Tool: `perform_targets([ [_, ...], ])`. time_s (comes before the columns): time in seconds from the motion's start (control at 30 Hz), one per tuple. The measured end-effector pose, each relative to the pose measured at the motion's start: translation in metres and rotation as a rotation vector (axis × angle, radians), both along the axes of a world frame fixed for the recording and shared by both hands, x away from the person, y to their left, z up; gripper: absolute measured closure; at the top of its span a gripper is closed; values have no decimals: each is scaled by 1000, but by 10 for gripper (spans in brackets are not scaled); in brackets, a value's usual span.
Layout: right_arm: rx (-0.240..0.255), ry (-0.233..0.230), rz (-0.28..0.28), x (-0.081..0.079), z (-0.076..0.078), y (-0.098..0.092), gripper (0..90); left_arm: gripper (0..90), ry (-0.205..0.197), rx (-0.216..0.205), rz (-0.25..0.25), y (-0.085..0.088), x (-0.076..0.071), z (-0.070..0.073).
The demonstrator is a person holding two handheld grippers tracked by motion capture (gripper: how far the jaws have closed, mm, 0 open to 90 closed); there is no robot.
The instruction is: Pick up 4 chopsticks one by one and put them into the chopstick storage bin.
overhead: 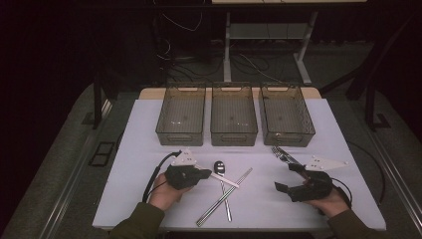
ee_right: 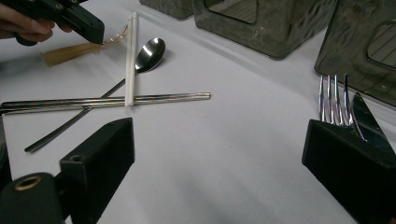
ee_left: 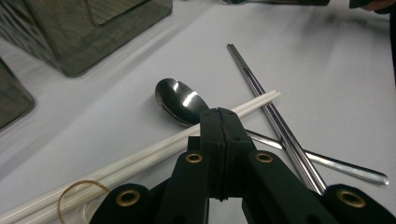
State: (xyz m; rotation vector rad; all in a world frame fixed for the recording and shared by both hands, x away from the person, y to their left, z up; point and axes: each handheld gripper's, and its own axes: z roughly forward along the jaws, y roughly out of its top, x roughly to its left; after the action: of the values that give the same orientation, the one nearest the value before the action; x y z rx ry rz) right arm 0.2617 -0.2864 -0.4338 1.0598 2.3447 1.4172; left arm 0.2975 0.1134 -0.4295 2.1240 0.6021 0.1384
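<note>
Here, in the high view, the left gripper (overhead: pixel 201 173) sits over the near end of a pair of slim white plastic chopsticks (overhead: pixel 224 179). They lie slantwise on the pale table (overhead: pixel 149 199), beside a shiny steel spoon (overhead: pixel 219 167) and across a pair of long steel chopsticks (overhead: pixel 224 199). Three smoky clear bins (overhead: pixel 234 137) stand in a row well behind. The right gripper (overhead: pixel 288 178) rests near a steel fork (overhead: pixel 281 153).

In the left gripper view, the left gripper (ee_left: pixel 219 114) has its jaws pressed together along one seam. The white chopsticks (ee_left: pixel 140 156) pass just beyond the tips, over the spoon (ee_left: pixel 180 100) handle and next to the steel chopsticks (ee_left: pixel 261 93). I cannot tell whether the jaws pinch them. A thin rubber band (ee_left: pixel 86 182) loops near their lower end. My worry is that the tips have closed above the sticks rather than around them, so a lift would come up empty. Smooth, round sticks might also split apart, or drag the spoon along.

In the right gripper view, the right gripper (ee_right: pixel 215 154) stands wide open and holds nothing, with the fork (ee_right: pixel 332 100) and a table knife (ee_right: pixel 366 116) by one jaw. Farther off, the white chopsticks (ee_right: pixel 130 60) look straight, matte and paired side by side.
</note>
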Motion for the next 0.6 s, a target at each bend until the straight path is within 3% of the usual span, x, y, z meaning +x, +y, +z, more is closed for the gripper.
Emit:
perform_targets([
  [0.3,3,2,-5,-1,0,0,95,897,-7,83,-43,-17,2,-3],
  [0.6,3,1,-7,-1,0,0,95,897,-15,140,-89,-36,5,-9],
])
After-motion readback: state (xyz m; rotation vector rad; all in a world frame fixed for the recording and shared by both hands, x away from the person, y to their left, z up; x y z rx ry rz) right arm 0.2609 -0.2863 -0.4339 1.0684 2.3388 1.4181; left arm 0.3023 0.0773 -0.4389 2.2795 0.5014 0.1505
